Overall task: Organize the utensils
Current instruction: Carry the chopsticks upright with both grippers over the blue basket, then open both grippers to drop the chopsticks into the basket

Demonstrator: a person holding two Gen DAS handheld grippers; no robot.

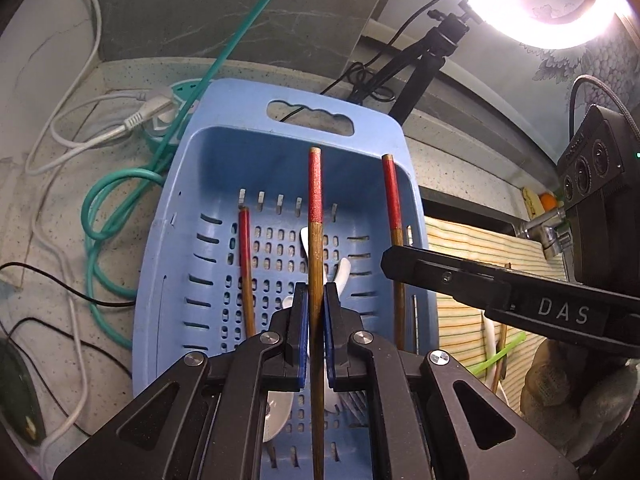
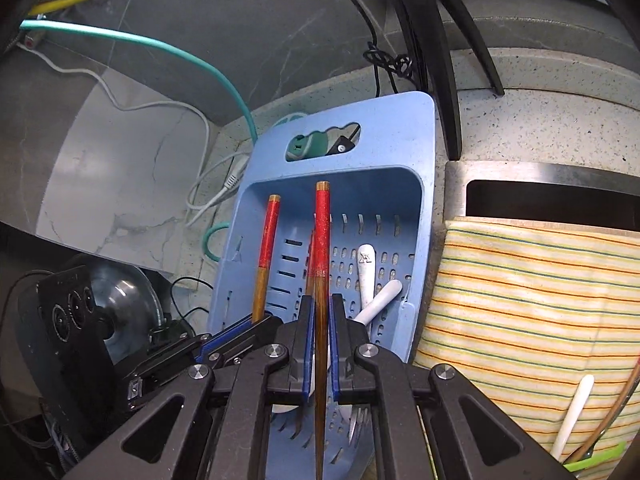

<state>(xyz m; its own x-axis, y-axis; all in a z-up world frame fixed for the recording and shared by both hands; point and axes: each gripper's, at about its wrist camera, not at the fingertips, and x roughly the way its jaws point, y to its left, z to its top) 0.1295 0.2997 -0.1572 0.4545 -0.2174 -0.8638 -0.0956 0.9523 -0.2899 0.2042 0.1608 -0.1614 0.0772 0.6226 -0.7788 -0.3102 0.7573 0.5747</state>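
- Left tongs [image 1: 316, 300] pinch a chopstick [image 1: 315, 216] at mid-shaft, red end forward, over the blue basket [image 1: 176, 216] on the counter [image 1: 52, 184].
- Right tongs [image 2: 320, 312] clamp a second chopstick [image 2: 322, 232] the same way — both pairs pressed tight on the wood.
- A third chopstick [image 1: 245, 248] lies in the basket beside white spoons [image 2: 366, 276]; more utensils sit on the striped cloth [image 2: 532, 292].
- The sticks look light, stiff and smooth — likely to pivot or slip if taken near a tip, so mid-shaft is the sound hold.
- Whether either stick's lower end touches the basket floor is hidden behind the tongs.
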